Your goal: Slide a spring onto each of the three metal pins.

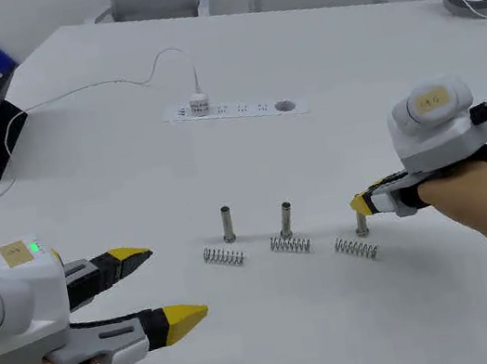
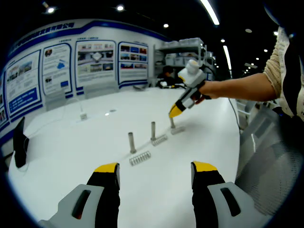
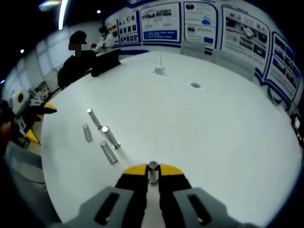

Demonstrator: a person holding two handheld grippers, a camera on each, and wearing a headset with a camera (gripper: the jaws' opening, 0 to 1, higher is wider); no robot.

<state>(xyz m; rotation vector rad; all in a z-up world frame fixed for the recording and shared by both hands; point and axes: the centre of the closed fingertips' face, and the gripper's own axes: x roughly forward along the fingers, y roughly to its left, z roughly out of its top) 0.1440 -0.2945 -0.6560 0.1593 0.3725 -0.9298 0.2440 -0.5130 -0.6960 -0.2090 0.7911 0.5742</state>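
Pin between jaws of right gripper

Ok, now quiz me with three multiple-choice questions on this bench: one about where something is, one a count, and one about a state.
1. Where are the springs?
A. threaded on the pins
B. stacked in one pile
C. flat on the table, beside the pins

2. How many pins stand upright?
A. two
B. three
C. four

3. The right hand-held gripper is:
A. shut on the rightmost pin
B. open above the table
C. holding a spring

Answers:
1 C: each spring lies on its side on the white top near a pin's base.
2 B: three pins stand in a row.
3 A: in the right gripper view its yellow tips close around the pin.
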